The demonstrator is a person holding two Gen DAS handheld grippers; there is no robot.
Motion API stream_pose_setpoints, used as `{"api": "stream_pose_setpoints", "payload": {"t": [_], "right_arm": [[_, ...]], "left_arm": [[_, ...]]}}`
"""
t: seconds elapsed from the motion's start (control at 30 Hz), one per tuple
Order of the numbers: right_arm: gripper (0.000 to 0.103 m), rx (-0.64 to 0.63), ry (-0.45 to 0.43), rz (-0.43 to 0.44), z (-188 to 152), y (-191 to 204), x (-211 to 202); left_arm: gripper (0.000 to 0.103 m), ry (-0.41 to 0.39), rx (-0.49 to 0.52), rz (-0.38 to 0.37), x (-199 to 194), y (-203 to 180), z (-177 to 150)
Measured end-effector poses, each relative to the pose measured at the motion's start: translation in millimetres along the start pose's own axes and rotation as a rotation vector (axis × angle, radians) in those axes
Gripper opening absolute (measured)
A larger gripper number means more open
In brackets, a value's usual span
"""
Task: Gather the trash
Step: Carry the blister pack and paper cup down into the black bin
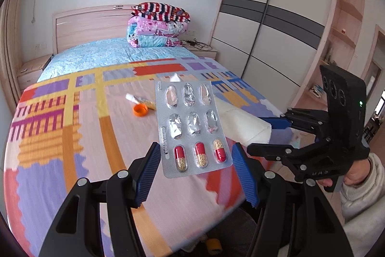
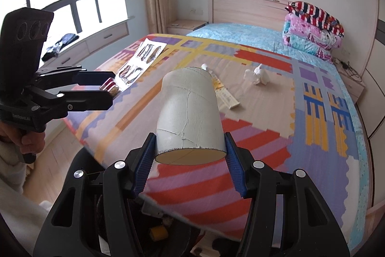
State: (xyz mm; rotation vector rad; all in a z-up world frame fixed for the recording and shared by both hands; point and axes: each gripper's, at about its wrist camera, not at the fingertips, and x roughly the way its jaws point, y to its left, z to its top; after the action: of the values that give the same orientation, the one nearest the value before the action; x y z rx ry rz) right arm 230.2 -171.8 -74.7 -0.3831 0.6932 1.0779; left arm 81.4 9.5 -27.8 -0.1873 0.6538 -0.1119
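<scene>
Left gripper [image 1: 196, 160] pinching the bottom edge of a pill sheet [image 1: 191, 127], held up over the bed [image 1: 60, 136]. Right gripper [image 2: 190, 148] squeezing a cardboard tube [image 2: 190, 110] from both sides, also over the bed. Lying further off on the blanket: orange cap [image 1: 140, 110], small tube [image 2: 223, 90], crumpled tissue [image 2: 257, 75].

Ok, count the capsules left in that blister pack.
3. All sit in the bottom row of the blister pack, nearest the left claw: one left, one middle, one right. The six pockets above are crushed and empty.
</scene>
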Motion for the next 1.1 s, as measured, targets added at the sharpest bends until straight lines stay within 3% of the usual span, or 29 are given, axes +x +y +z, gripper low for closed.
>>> {"api": "stream_pose_setpoints", "payload": {"t": [0.4, 0.73, 1.1], "right_arm": [[0.056, 0.027, 0.06, 0.047, -57, 22, -12], [0.056, 0.04, 0.105, 0.144, -94, 34, -19], [0.056, 0.005, 0.211, 0.164, -128, 55, -15]], "left_arm": [[0.059, 0.067, -0.034, -0.051, -26, -16, -65], [0.059, 0.208, -0.025, -0.102, -34, -37, -124], [0.059, 0.349, -0.065, -0.102, -11, -33, -167]]}}
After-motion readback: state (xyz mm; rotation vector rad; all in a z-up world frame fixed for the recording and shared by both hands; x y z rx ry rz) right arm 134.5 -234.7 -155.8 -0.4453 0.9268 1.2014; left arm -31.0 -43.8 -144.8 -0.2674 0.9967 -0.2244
